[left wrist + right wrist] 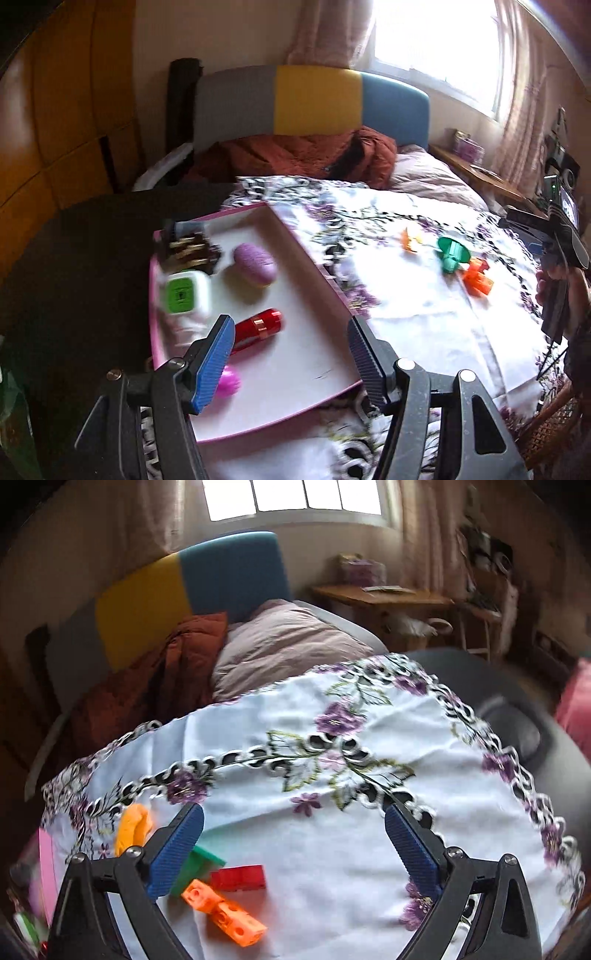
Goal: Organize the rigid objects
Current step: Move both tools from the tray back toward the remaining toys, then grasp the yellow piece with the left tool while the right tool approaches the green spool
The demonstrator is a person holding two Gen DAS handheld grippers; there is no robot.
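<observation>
the right gripper (293, 843) has its jaws wide open and empty above the orange block (225, 914), red block (240, 877) and green piece (195, 867) on the flowered cloth (332, 830). the left gripper (291, 339), jaws open and empty, hangs over the pink tray (295, 354) holding a red flashlight (258, 326). this looks like the reach for the next loose piece: centre on one block, lower, close.

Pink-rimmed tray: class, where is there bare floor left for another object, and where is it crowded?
The pink-rimmed tray is bare along its right side and near corner, between the red flashlight and the right rim. Its far-left corner is crowded: purple oval, green-faced cube, dark object.
</observation>
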